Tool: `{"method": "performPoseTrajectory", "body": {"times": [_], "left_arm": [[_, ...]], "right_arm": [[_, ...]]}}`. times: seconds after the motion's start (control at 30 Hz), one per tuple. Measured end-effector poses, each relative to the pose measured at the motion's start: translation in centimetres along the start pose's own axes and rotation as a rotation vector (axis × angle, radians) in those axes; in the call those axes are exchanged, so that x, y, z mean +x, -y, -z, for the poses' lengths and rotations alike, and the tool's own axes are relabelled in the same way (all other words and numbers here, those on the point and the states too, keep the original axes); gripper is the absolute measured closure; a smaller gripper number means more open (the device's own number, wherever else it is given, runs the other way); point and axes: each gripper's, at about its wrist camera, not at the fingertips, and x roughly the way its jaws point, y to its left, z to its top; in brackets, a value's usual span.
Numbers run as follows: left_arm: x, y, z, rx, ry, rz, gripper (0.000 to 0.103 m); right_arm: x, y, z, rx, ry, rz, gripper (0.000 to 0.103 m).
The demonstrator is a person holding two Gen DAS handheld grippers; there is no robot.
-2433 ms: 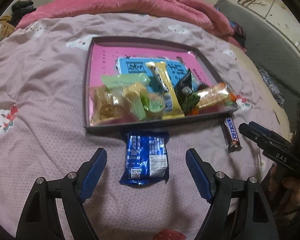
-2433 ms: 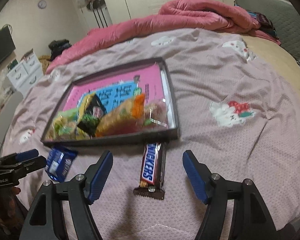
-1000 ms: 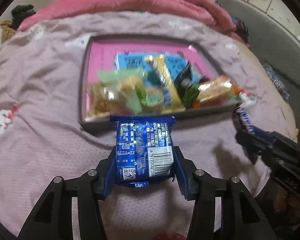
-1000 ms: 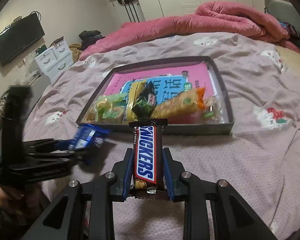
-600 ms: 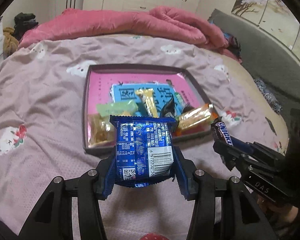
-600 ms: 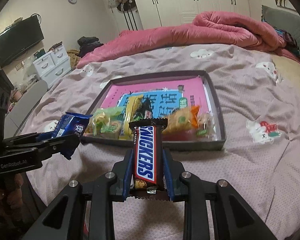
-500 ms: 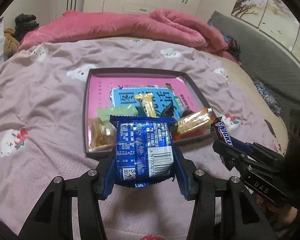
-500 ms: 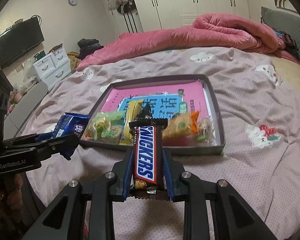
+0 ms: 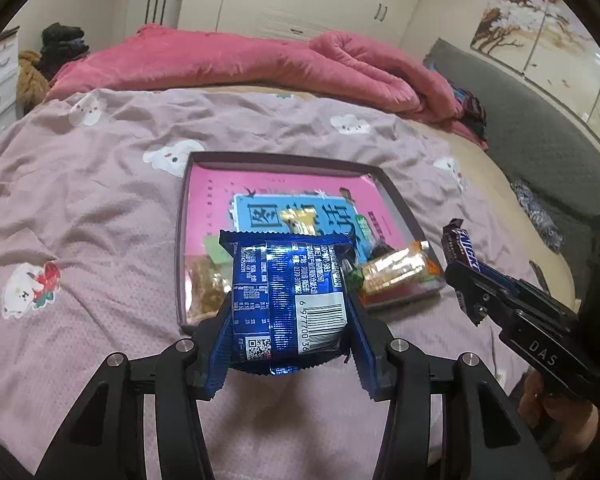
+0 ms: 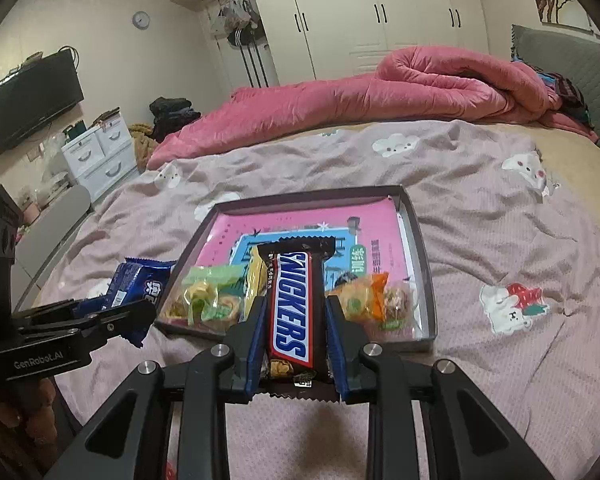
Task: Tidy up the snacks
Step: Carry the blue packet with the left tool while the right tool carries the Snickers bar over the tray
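Blue-padded left tool (image 9: 288, 320) and right tool (image 10: 296, 336) tilt down, gripping snacks.

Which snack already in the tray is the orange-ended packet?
The clear packet with the orange end, at the tray's near-right corner; the packets left of it are green and yellow.

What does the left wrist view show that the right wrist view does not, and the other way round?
Only the left wrist view shows the barcode side of the blue packet, clamped in the left gripper.

Only the right wrist view shows the television, the wall clock, the white drawers, and the Snickers bar from the front, clamped in the right gripper.

Both show the tray of snacks on the bed, the pink quilt, the wardrobe, and both held snacks.
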Motion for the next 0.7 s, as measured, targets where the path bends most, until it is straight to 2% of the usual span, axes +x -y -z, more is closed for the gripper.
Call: {"method": "performPoseTrajectory", "body": {"times": [0.3,0.6,0.7], "left_arm": [[0.4,-1.2,-1.8,-0.05,0.036,-0.002,0.05],[2.3,-0.8,-4.0,-0.099,0.027,0.027,0.05],[2.8,-0.4,-4.6,-0.108,0.028,0.007,0.05]], "right_arm": [[0.9,-0.5,-1.7,0.0,0.022,0.007,0.074],[2.6,-0.5,-3.2,0.027,0.021,0.01,0.074],[3.0,-0.3,-3.5,0.033,0.018,0.016,0.074]]}}
